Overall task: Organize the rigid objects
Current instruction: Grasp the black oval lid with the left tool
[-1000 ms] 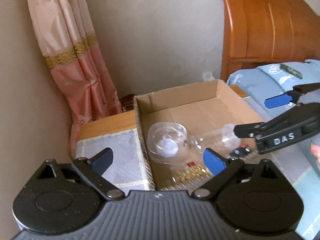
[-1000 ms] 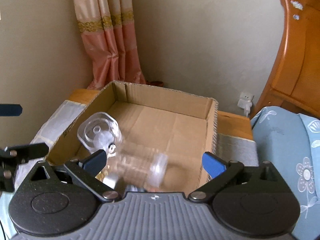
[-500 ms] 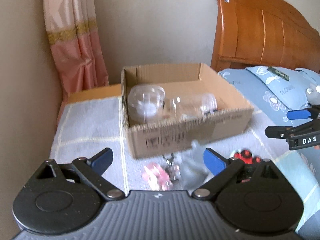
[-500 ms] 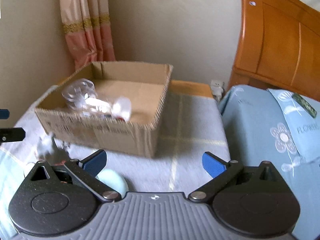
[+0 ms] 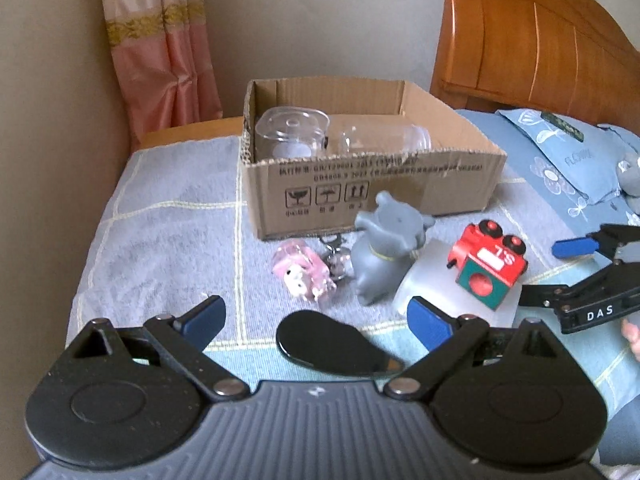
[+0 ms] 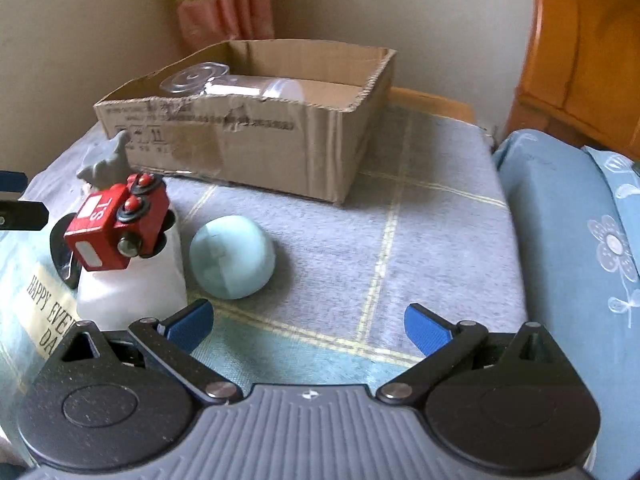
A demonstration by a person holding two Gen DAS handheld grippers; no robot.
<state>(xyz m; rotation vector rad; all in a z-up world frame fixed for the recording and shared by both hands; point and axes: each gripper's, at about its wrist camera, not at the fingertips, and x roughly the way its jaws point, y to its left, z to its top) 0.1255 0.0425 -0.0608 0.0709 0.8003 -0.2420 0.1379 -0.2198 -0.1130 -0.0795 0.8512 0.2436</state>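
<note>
A cardboard box [image 5: 372, 194] [image 6: 256, 148] stands on the grey checked blanket and holds a clear lidded container [image 5: 290, 136] and a clear bottle [image 5: 380, 140]. In front of it lie a grey elephant toy [image 5: 384, 252], a pink figure with a keyring [image 5: 304, 272], a red toy train [image 5: 490, 264] [image 6: 116, 228] on a white container [image 6: 132, 284], a black oval object [image 5: 328, 344] and a pale blue ball [image 6: 232, 258]. My left gripper [image 5: 316, 320] is open and empty above the black object. My right gripper [image 6: 308, 324] [image 5: 560, 276] is open and empty, just right of the train.
A wooden headboard [image 5: 532, 36] and blue flowered bedding [image 5: 568, 160] are on the right. A pink curtain [image 5: 160, 40] hangs in the back left corner by a beige wall. A wooden edge [image 5: 188, 134] shows behind the blanket.
Both grippers have pulled back from over the box toward the near side of the blanket. The toys in front of the box have come into view. Both stay open.
</note>
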